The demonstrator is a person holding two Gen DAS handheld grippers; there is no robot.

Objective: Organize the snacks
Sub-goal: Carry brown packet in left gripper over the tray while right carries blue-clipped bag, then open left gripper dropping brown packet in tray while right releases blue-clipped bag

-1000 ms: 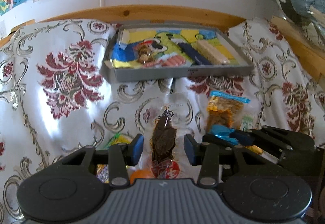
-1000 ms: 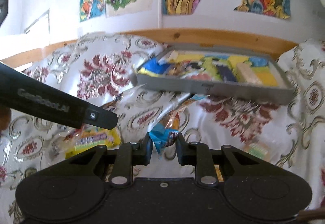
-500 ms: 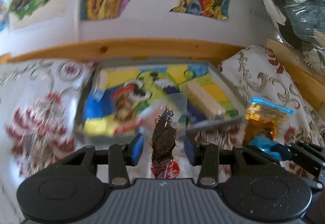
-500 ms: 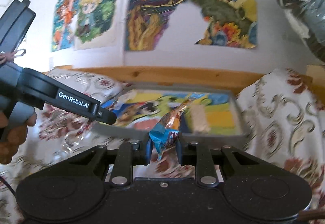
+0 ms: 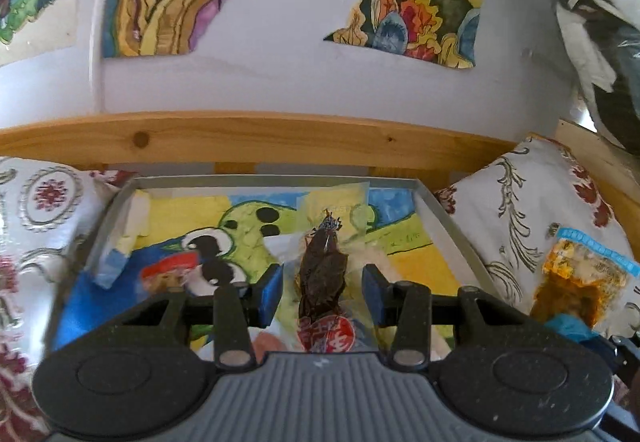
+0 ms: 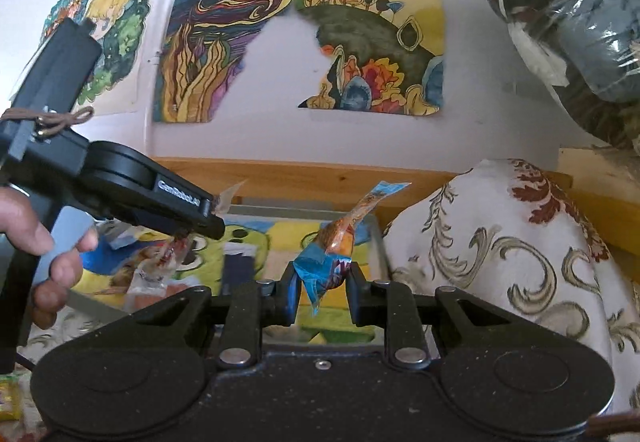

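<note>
So both grippers are up over the grey tray (image 5: 452,238), which sits on the patterned cloth (image 5: 532,209) right in front of the wooden rail (image 5: 256,137).

The left gripper (image 5: 322,290) has a clear packet with a dark brown snack (image 5: 322,274) between its blue pads (image 5: 272,294). The jaws stand fairly wide in the left wrist view, with a visible gap on each side of the dark piece, so whether they really pinch the clear wrap is hard to tell from there. From the right wrist view the same packet (image 6: 168,258) hangs from the tip of the left gripper (image 6: 208,219) above the tray's left part, so it does look carried. A hand (image 6: 44,262) grips the handle.

The right gripper (image 6: 322,292) has its jaws narrow, clamped on a blue-and-orange wrapped snack (image 6: 336,254) that sticks up and forward over the tray's right side.

Another orange snack bag with a blue strip (image 5: 580,282) lies on the cloth just right of the tray.
</note>
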